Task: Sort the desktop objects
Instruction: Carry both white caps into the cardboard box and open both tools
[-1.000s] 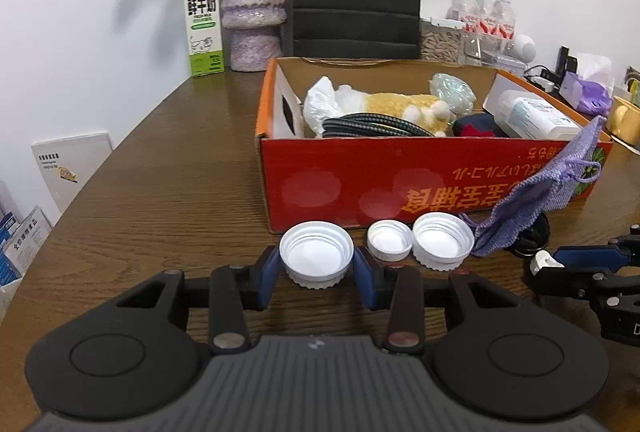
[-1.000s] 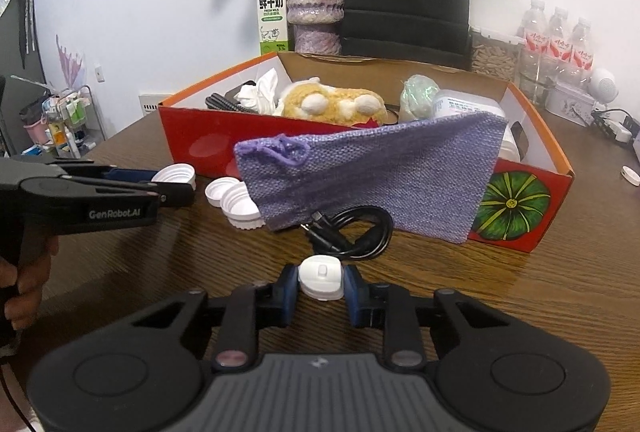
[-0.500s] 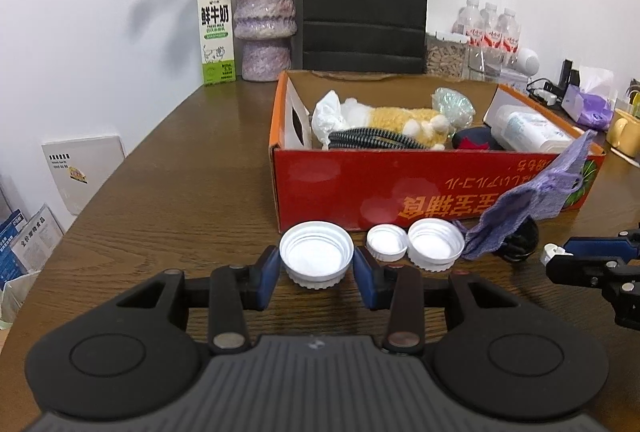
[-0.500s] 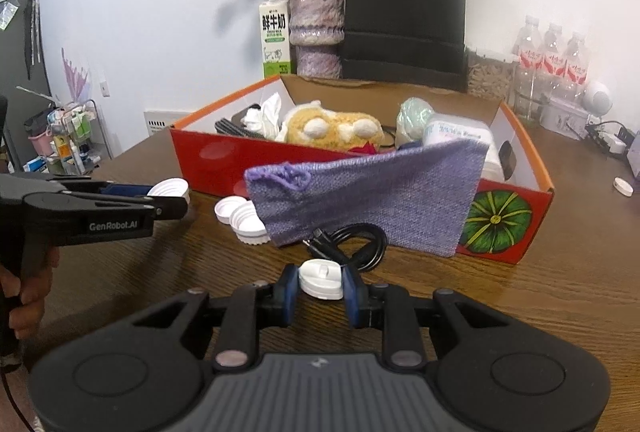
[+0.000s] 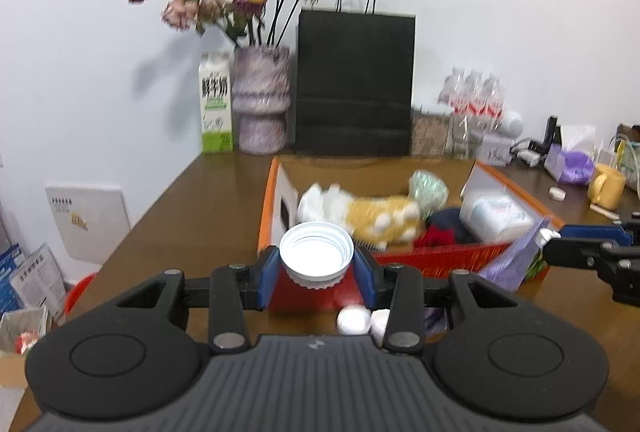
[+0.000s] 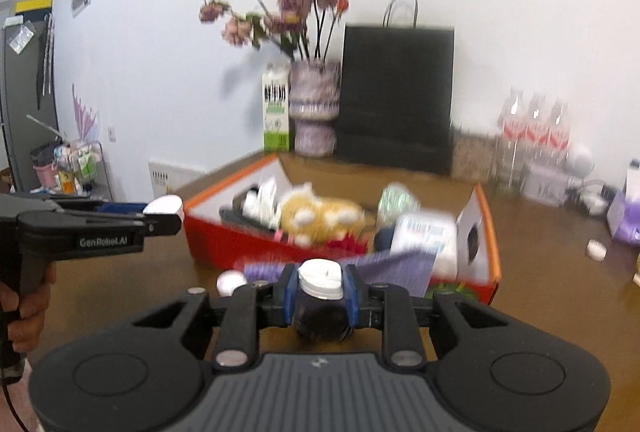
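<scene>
Now both grippers are off the surface, each carrying its catch, where a second ago they sat low on the wood. Nearest in the left wrist view, the left gripper (image 5: 316,268) has its jaws clenched on the wide white jar lid (image 5: 317,256), open side up, raised to the near wall of the red cardboard box (image 5: 440,264). Two smaller white lids (image 5: 354,320) remain below on the surface (image 5: 200,199). In the right wrist view, the right gripper (image 6: 321,290) grasps the white plug (image 6: 321,278) of the black cable, whose dark coil (image 6: 320,320) hangs beneath the jaws. Just beyond lies the purple knit pouch (image 6: 400,266), draped over the box front. Judging by the lift, both items look bound for the box, already crowded with a plush toy (image 6: 320,220) and a white bottle (image 6: 424,236). Farther back stand the black paper bag (image 5: 354,83), vase and milk carton.
</scene>
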Demonstrator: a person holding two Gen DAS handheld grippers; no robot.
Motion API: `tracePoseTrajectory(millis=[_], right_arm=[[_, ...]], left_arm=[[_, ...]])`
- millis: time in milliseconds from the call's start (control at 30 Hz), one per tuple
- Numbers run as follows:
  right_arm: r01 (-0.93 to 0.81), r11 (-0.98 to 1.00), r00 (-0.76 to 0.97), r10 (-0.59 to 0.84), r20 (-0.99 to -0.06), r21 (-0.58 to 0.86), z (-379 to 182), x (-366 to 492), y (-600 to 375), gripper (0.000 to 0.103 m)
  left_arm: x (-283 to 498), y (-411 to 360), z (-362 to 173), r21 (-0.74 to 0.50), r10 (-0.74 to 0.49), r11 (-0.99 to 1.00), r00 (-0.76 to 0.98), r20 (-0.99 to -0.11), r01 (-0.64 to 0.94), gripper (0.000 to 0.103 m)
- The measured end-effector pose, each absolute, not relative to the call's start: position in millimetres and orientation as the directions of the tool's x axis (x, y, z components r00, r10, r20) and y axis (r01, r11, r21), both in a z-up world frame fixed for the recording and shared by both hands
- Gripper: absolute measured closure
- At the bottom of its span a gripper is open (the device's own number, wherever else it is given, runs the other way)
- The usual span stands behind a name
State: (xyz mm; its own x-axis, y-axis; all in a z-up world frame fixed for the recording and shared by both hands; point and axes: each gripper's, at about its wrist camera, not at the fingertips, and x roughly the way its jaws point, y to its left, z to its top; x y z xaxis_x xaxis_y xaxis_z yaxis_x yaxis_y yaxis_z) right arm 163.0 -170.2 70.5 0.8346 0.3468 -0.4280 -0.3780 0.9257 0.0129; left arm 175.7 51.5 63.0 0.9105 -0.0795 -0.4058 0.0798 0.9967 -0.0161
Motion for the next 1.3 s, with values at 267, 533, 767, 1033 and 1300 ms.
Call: tracePoseTrajectory(millis=[267, 533, 767, 1033, 1300], right_arm=[[-0.36, 0.933, 0.881, 0.346, -0.324, 0.018, 104.3, 184.3, -178.4, 0.08], [-0.341, 0.938, 0.887, 0.343, -0.311, 0.062, 107.6, 223.0, -180.8, 0.08], [-0.297, 0.952, 0.897, 0.305, -0.321, 0.074, 102.5, 266.7, -185.0, 0.08], [-0.242, 0.969, 0.905, 0.24, -0.352, 0.04, 94.4, 325.4, -193.9, 0.08], [-0.228, 0.973, 0.883, 0.221, -0.414, 0.033, 70.8, 368.2, -198.4, 0.08]], left_arm=[[193.7, 35.1, 87.9, -0.027, -0.108, 0.994, 0.935, -0.337, 0.105, 0.062], [225.8, 20.2, 96.1, -0.046, -0.131, 0.991, 0.94, -0.314, 0.123, 0.062], [266.1, 10.0, 91.9, -0.074, -0.149, 0.989, 0.929, -0.338, 0.132, 0.062], [325.5, -10.6, 86.6, -0.04, -0.14, 0.99, 0.914, -0.382, 0.135, 0.062], [368.7, -15.5, 56.8, -0.029, -0.107, 0.994, 0.87, -0.482, 0.106, 0.062]])
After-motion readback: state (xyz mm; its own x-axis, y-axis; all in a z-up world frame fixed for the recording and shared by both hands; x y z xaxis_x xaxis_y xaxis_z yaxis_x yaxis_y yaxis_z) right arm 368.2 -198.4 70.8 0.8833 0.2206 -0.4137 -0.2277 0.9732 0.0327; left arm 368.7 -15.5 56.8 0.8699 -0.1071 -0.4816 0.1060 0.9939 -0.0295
